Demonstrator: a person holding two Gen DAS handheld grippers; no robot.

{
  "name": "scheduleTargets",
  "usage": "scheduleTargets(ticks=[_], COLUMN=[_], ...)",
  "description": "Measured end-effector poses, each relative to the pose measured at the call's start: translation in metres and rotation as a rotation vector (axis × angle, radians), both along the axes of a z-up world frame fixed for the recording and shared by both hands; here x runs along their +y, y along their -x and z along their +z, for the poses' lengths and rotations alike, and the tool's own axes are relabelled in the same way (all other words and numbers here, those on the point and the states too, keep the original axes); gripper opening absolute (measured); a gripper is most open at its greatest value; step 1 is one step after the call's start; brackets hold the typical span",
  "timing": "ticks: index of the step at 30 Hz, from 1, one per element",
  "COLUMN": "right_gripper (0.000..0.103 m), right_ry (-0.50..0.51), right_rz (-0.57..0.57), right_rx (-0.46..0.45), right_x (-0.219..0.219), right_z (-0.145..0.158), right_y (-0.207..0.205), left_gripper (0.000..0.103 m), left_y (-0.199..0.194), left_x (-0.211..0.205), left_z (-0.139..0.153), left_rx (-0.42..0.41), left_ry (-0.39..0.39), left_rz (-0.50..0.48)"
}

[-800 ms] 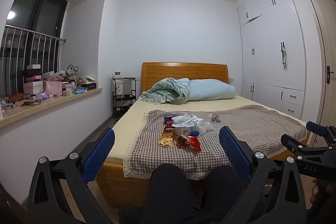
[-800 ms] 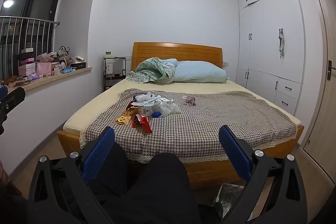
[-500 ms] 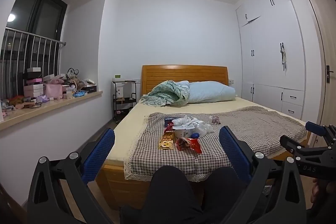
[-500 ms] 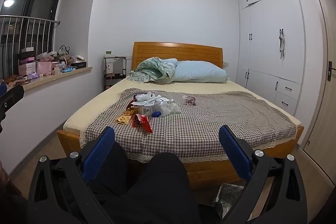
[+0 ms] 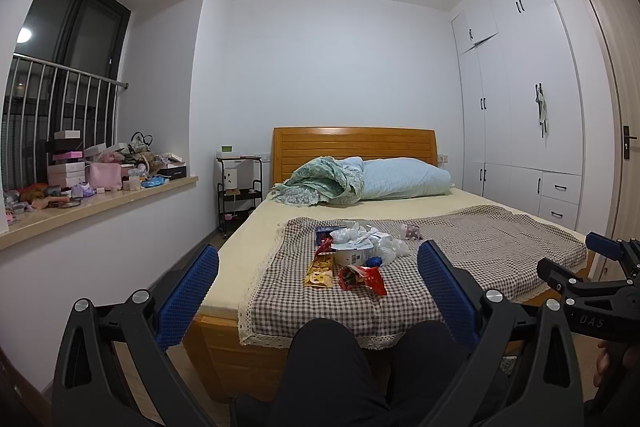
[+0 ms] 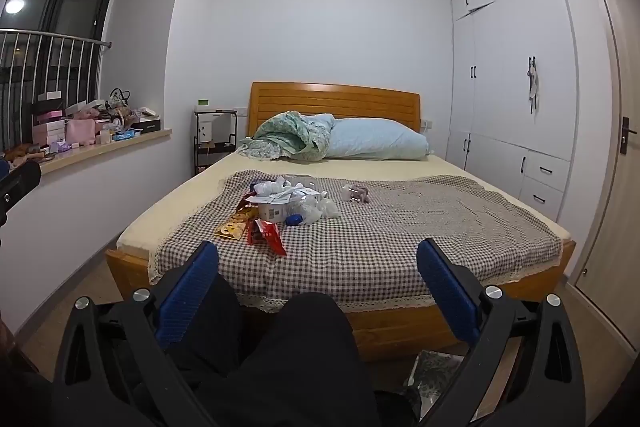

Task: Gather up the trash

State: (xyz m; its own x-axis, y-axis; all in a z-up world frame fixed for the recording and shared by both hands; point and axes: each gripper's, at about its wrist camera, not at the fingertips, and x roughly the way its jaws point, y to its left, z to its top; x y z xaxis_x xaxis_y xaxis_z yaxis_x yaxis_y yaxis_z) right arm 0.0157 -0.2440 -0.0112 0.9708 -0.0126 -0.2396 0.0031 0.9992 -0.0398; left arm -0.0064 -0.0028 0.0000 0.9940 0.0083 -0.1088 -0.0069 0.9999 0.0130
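My left gripper point(image 5: 318, 265) and right gripper point(image 6: 317, 265) gape wide, empty; crumpled white papers, red and yellow snack wrappers point(image 5: 352, 255) heap on the checked bedspread point(image 5: 480, 247).

A blue pillow point(image 5: 404, 179) lies beside a green quilt point(image 5: 320, 183).
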Motion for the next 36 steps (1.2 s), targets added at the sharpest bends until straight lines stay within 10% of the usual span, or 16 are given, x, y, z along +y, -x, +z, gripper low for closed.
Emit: scheduleTargets(ticks=[36], right_gripper=[0.095], right_ry=[-0.012], right_rz=[0.001], right_rx=[0.008], right_x=[-0.0047], right_z=[-0.0041], right_y=[-0.0010], left_gripper=[0.096], left_y=[0.0019], left_x=[0.0008], left_z=[0.0025], left_rx=[-0.011], left_ry=[-0.009], left_rz=[0.003])
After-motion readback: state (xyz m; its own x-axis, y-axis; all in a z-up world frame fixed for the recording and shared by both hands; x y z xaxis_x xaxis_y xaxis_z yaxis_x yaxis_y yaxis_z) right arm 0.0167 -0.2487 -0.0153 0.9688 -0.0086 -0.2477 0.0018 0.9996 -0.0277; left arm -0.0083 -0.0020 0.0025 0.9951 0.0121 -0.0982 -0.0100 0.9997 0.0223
